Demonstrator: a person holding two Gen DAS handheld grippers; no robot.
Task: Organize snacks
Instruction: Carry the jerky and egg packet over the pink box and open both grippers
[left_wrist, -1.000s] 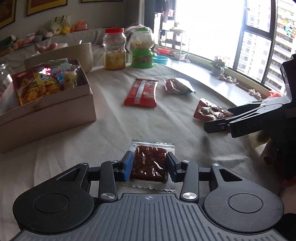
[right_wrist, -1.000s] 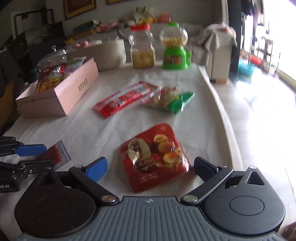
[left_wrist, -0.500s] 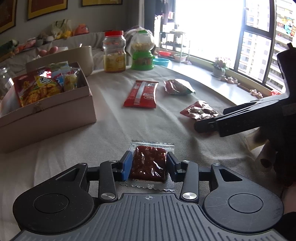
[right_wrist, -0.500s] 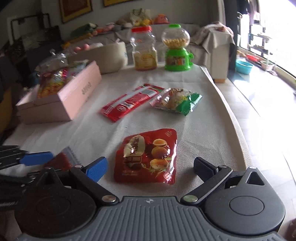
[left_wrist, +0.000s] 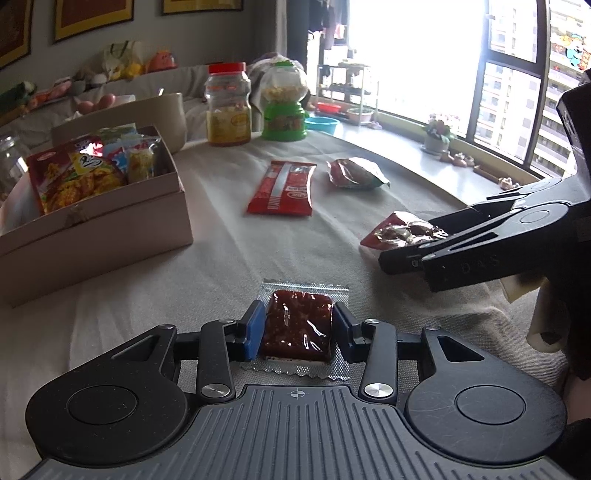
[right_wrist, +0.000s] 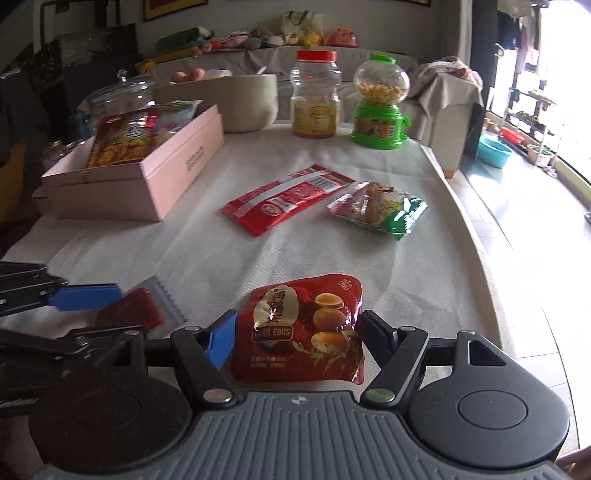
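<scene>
Left wrist view: the left hand-held gripper (left_wrist: 297, 329) is closed on a clear-wrapped dark red snack bar (left_wrist: 298, 328) just above the cloth-covered tabletop (left_wrist: 229, 258). Toward the left edge, an open pink box (left_wrist: 110, 218) holds several snack bags (left_wrist: 79, 173). A red-lidded jar (left_wrist: 228, 107) and a green candy dispenser (left_wrist: 283, 103) stand at the far edge.

Right wrist view: the right hand-held gripper (right_wrist: 295, 338) brackets a red quail-egg packet (right_wrist: 301, 328) near the tabletop's near edge, fingers wide, both at its sides; firm contact cannot be told. A long red packet (right_wrist: 288, 197) and a green-ended bag (right_wrist: 378, 210) lie mid-tabletop.
</scene>
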